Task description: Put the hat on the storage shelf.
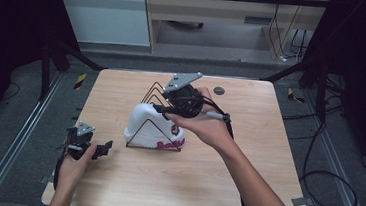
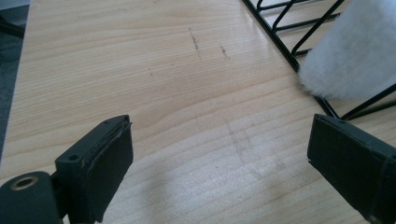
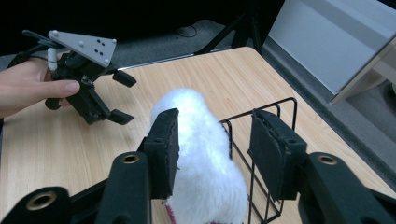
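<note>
A white fluffy item with pink lettering (image 1: 149,125) sits in a black wire rack (image 1: 152,93) at the middle of the wooden table (image 1: 189,184). My right gripper (image 1: 163,109) hangs over it. In the right gripper view the right gripper (image 3: 215,135) is open, with the fluffy item (image 3: 201,154) against the left jaw, a gap before the right jaw, and the rack (image 3: 240,115) behind. My left gripper (image 1: 102,149) is open near the table's left front, apart from the rack. In its own view the left gripper (image 2: 219,154) has only bare wood between the jaws, and the fluffy item (image 2: 355,51) and rack (image 2: 280,23) lie at the upper right.
A small dark round disc (image 1: 218,90) lies near the table's back edge. Cables (image 1: 324,190) trail across the floor at the right. The right gripper view also shows the left gripper (image 3: 126,98) in a hand over the table's far side.
</note>
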Demonstrator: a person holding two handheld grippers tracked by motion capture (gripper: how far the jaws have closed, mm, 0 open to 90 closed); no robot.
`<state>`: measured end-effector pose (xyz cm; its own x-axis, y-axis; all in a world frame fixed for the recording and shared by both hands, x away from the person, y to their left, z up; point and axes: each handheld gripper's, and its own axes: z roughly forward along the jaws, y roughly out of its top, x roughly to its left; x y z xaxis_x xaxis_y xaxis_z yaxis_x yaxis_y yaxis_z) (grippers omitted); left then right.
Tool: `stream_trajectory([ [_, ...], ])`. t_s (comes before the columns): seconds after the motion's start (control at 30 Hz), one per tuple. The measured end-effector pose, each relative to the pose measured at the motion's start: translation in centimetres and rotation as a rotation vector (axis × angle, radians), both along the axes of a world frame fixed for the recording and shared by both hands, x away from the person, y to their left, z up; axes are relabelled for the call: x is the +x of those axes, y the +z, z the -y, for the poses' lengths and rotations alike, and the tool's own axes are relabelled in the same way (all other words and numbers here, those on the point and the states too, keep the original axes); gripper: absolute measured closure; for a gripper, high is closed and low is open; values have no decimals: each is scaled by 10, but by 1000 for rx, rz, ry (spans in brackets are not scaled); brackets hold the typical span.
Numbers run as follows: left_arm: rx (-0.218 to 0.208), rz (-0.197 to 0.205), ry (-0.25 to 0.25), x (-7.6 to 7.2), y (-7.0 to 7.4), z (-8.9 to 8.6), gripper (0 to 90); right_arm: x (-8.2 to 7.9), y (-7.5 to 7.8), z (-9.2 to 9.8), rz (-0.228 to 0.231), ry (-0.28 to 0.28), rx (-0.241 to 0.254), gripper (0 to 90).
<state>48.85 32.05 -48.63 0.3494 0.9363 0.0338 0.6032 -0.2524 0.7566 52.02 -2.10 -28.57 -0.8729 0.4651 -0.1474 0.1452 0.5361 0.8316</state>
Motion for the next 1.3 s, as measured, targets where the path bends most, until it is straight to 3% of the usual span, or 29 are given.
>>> stream_trajectory([
  [0.23, -2, -6, 1, 0, -6, 1, 63, -2, 5, 12, -2, -34, 7, 418],
  [0.37, 22, -20, -5, 1, -11, 4, 63, -1, 9, 22, -10, -72, 19, 348],
  [0.77, 30, -39, -10, 4, -18, 8, 56, 1, 12, 58, -4, -193, 46, 116],
  [1.0, 13, -52, -13, 5, -21, 9, 39, -2, 21, 84, 7, -236, 83, 81],
  [1.3, 13, -57, -16, 5, -21, 9, 23, -7, 18, 114, 8, -283, 82, 69],
])
